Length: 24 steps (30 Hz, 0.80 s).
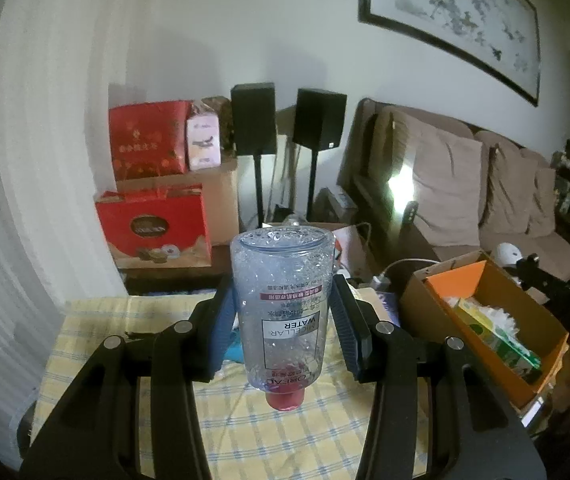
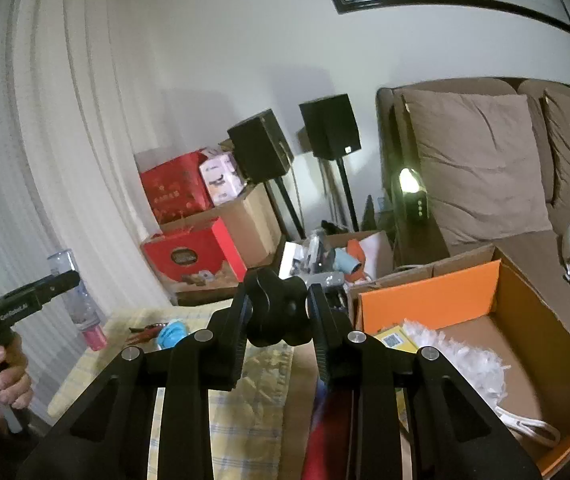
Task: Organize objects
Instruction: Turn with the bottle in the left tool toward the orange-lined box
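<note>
Left gripper [image 1: 283, 316]: its jaws were closed partway on a clear micellar water bottle [image 1: 283, 304], the pads pressing the bottle's two sides.
Bottle: it was held upside down, its pink cap [image 1: 284, 400] pointing toward the camera and its flat base away; bubbles clung to the inside. It hung above the yellow checked tablecloth [image 1: 97, 320], not touching it.
Right gripper [image 2: 277, 312]: its jaws were narrowly apart and clamped on a black lobed knob [image 2: 275, 308], which filled the gap between the pads.
Knob: it was held just left of the cardboard box, over the table edge; what it belonged to could not be told, since the part below it was hidden by the fingers.
Cardboard box [image 2: 545, 320]: open, with an orange inner flap [image 2: 429, 300], standing at the right of the table. Inside lay a white fluffy item [image 2: 457, 352] and a yellow-green packet [image 1: 497, 332].
Table: a blue object [image 2: 171, 334] and a small dark red tool [image 2: 145, 330] lay near the far edge.
Person's hand [image 2: 1, 380]: seen in the right wrist view, gripping the left gripper's handle at the far left.
Background: two black speakers [image 1: 319, 120] on stands, red gift boxes [image 1: 153, 232], and a beige sofa [image 1: 485, 184].
</note>
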Each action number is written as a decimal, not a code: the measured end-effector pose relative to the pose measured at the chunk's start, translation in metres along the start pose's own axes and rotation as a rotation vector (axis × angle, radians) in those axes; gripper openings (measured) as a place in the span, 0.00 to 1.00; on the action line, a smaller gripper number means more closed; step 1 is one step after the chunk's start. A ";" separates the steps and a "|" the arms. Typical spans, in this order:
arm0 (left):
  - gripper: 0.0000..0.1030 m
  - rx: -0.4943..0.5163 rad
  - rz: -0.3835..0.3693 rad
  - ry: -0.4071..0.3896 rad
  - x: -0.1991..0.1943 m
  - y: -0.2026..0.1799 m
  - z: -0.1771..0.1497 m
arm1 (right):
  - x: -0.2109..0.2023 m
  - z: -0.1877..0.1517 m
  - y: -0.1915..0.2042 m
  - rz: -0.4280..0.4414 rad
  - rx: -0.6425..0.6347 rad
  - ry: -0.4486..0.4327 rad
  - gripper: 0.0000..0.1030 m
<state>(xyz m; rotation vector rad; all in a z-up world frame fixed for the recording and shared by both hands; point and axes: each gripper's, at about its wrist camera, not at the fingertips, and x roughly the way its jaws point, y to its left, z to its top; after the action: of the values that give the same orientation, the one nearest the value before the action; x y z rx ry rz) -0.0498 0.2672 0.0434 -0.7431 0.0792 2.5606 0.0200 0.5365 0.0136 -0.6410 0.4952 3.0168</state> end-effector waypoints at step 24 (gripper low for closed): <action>0.42 0.031 -0.103 0.062 0.042 -0.048 -0.001 | 0.008 -0.002 -0.016 -0.063 0.014 0.019 0.27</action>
<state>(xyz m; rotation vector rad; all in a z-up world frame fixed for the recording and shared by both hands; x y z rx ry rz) -0.0589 0.3276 0.0239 -0.7946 0.0982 2.4332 0.0149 0.5511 0.0037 -0.6718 0.4872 2.9481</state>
